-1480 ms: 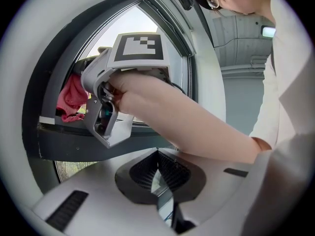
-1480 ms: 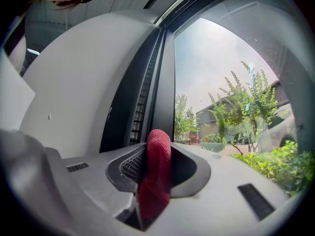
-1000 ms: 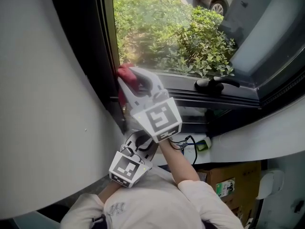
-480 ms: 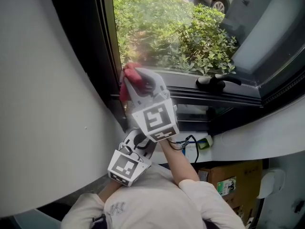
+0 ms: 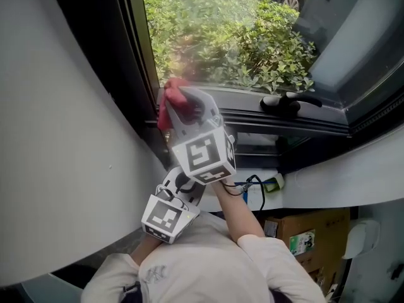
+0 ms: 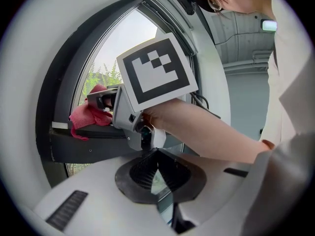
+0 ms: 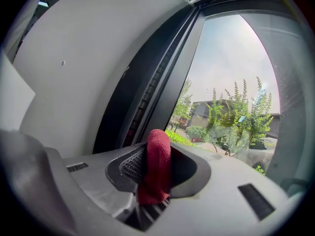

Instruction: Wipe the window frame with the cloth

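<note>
Red cloth (image 5: 167, 109): pinched fast in right claw (image 5: 184, 100), against window frame (image 5: 136, 55) corner just ahead. Wiping under way; next, probably a stroke along the frame. Left claw (image 6: 157, 168): closed, empty.

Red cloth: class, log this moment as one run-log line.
right tongs: shut on red cloth | cloth spot: window frame, lower-left corner | left tongs: shut, empty

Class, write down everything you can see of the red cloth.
The cloth is red, soft and bunched, with a fine nap like microfibre. The right tool is shut on a fold of it, which stands upright between the ribbed pads. The rest spills out past the tips. It lies against the dark window frame at the lower left corner, beside the glass.
</note>
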